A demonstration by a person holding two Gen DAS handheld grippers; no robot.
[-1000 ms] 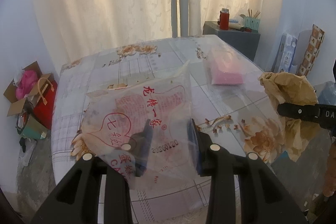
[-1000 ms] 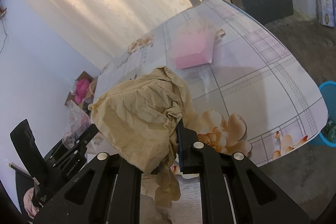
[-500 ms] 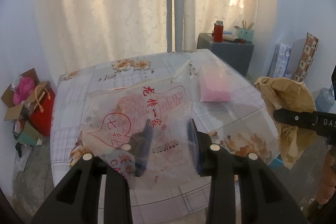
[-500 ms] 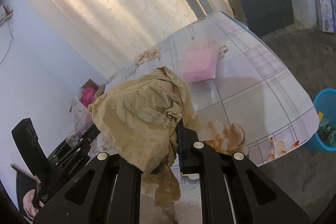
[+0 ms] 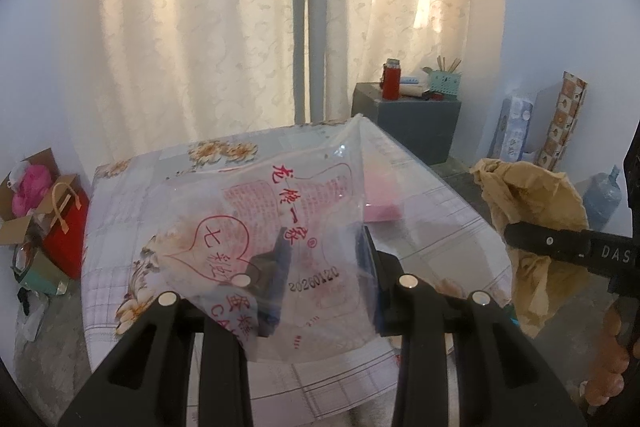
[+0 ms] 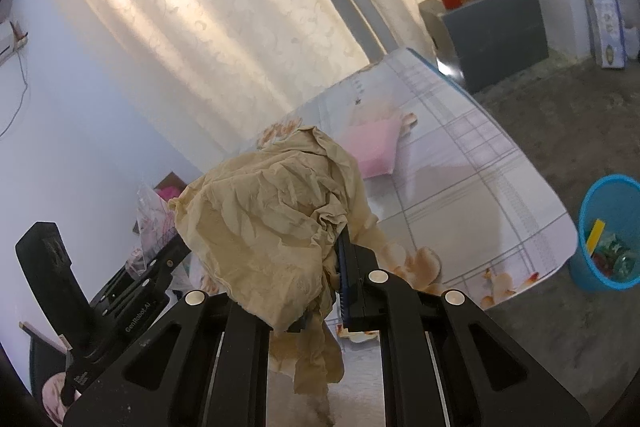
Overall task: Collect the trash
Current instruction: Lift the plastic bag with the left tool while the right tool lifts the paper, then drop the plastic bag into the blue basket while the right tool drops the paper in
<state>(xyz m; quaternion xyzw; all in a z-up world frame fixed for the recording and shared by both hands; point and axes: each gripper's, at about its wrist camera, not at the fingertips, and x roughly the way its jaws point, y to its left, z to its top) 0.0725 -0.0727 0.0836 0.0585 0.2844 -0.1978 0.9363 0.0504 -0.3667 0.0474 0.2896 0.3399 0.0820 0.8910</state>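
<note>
My left gripper (image 5: pixel 320 259) is shut on a clear plastic bag with red print (image 5: pixel 288 227) and holds it up above the near edge of the floral table (image 5: pixel 132 211). My right gripper (image 6: pixel 324 259) is shut on a crumpled tan paper (image 6: pixel 272 211), held above the table's near edge; the paper also shows at the right of the left wrist view (image 5: pixel 532 203). A pink packet (image 6: pixel 372 151) lies on the table further back. A blue bin (image 6: pixel 608 231) with trash in it stands on the floor to the right of the table.
A grey cabinet (image 6: pixel 492 31) with a red flask stands at the back right. Boxes and a red bag (image 5: pixel 64 223) sit on the floor at the left. A water jug (image 5: pixel 604 199) stands by the right wall. Curtains hang behind the table.
Both grippers have lifted and drawn back from the table with their loads still held. The table looks smaller and farther, and the blue bin has come fully into the right wrist view.
</note>
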